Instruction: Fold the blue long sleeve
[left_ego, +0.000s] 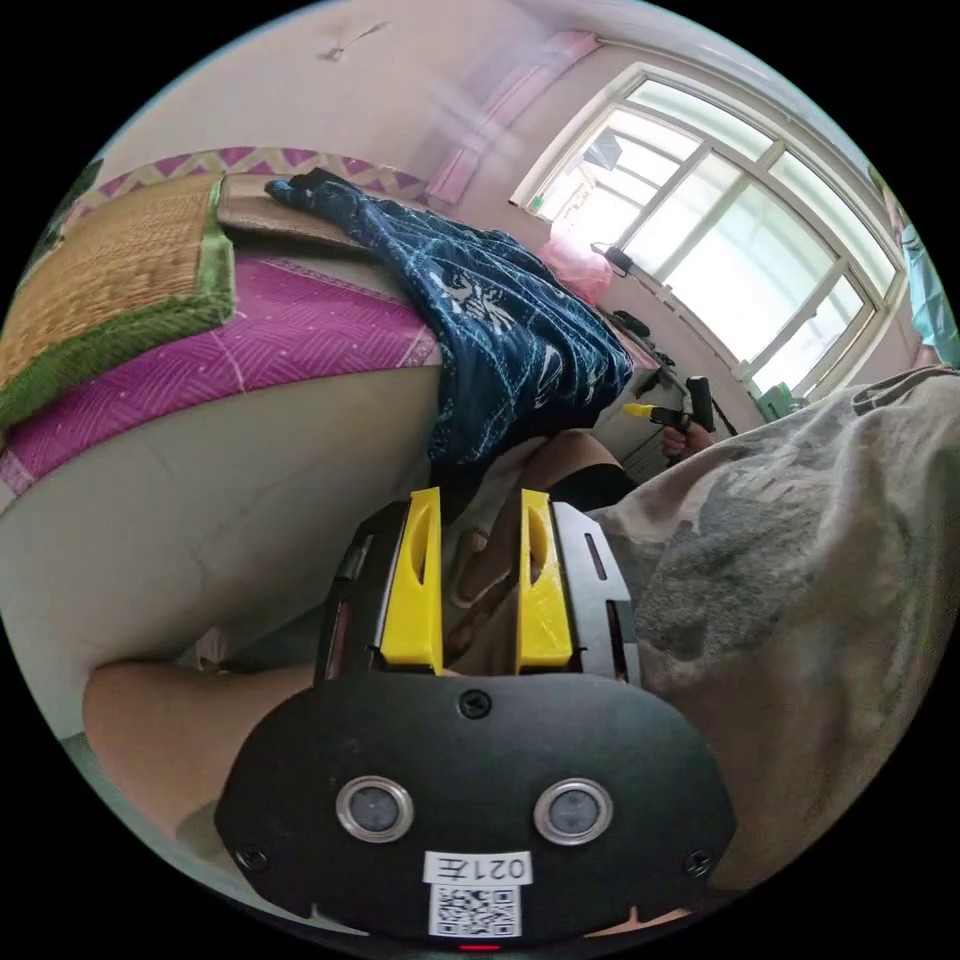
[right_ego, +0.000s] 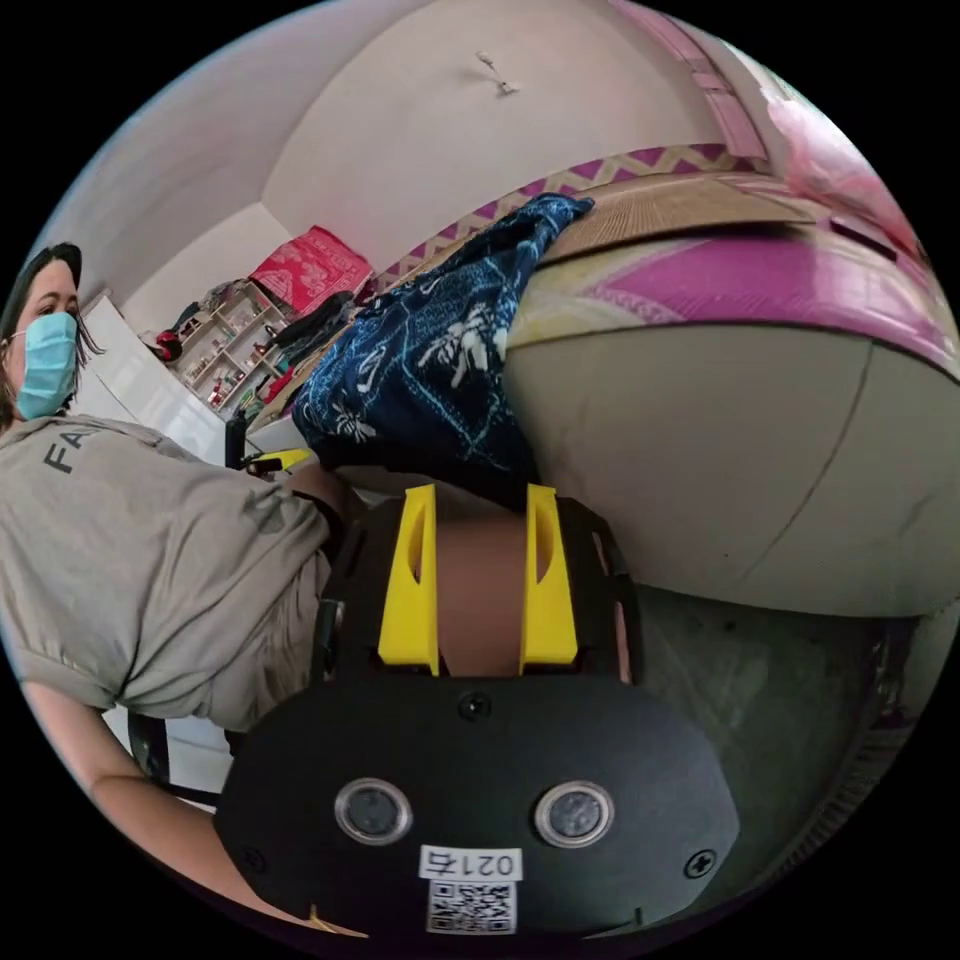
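While unheld, blue shirt (left_ego: 500, 330) beyond left gripper (left_ego: 480, 560).

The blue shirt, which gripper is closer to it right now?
Hard to call. The left gripper and the right gripper both sit open just below the blue shirt's hanging edge, neither touching it.

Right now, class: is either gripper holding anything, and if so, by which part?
Nothing is held. The left gripper and right gripper are both open and empty; the blue long sleeve hangs over the bed edge, untouched.
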